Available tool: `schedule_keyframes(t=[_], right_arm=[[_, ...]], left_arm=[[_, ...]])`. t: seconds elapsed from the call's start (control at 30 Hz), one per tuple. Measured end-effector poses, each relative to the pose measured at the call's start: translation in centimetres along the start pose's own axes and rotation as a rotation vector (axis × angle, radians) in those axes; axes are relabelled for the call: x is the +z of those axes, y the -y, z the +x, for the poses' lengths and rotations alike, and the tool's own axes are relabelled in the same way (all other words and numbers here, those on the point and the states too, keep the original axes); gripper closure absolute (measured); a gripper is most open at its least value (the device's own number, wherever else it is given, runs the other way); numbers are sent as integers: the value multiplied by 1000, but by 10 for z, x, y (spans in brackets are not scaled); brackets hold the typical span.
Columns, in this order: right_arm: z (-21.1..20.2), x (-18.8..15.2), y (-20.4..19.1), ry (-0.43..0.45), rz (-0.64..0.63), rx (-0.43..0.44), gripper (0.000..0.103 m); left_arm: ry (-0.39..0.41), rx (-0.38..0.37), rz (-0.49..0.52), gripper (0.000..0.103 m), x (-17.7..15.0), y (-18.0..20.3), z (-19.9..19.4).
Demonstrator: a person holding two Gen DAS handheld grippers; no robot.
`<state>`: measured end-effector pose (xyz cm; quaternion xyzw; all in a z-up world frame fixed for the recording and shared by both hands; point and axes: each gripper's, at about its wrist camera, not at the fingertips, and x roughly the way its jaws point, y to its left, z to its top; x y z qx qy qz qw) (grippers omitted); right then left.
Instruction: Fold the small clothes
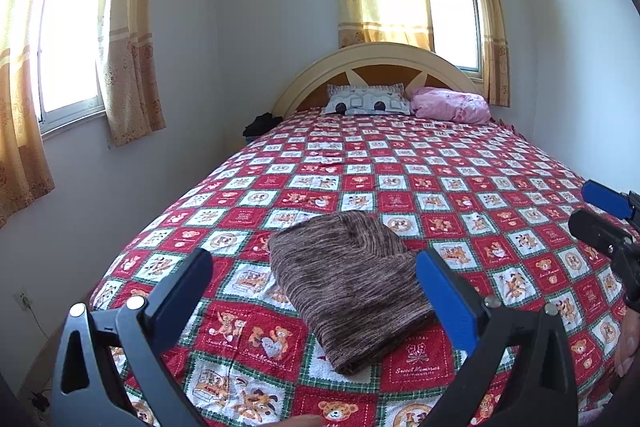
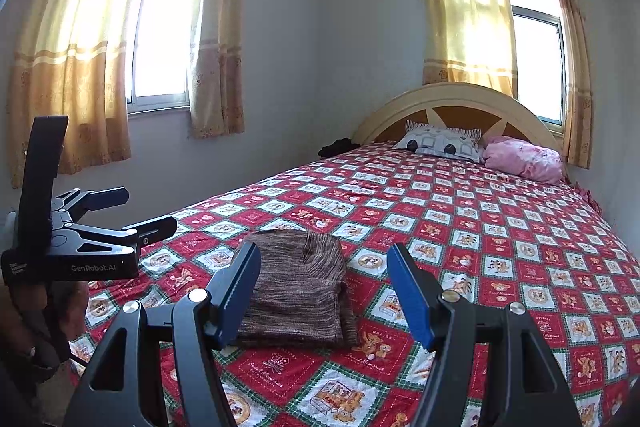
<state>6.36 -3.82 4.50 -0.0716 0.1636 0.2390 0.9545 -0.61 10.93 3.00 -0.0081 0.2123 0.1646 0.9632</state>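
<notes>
A folded brown knitted garment (image 1: 352, 291) lies flat on the red patchwork bedspread (image 1: 440, 163) near the foot of the bed. My left gripper (image 1: 314, 255) hovers just short of it, open, the garment showing between its fingers but untouched. At the right edge of the left wrist view is my right gripper (image 1: 596, 215), a person's hand partly visible below it. In the right wrist view the same garment (image 2: 296, 287) lies ahead of my right gripper (image 2: 323, 251), which stands open and holds nothing. The left gripper (image 2: 144, 211) sits at the left, open, beside the garment.
At the head of the bed a grey patterned pillow (image 1: 366, 101) and a pink bundle (image 1: 452, 105) rest against a curved headboard (image 1: 376, 61). A dark item (image 1: 258, 125) sits beside the bed on the left. Curtained windows (image 1: 68, 39) and white walls enclose the bed.
</notes>
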Motion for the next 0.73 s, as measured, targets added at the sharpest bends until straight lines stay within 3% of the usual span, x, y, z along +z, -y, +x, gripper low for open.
schedule_keyframes(t=[0.6, 0.73], right_arm=[[1, -2, -3, -12, -19, 7, 37], [2, -2, -3, -16, -18, 11, 37]], left_arm=[[26, 54, -7, 0, 0, -9, 0], [25, 36, -5, 0, 1, -7, 0]])
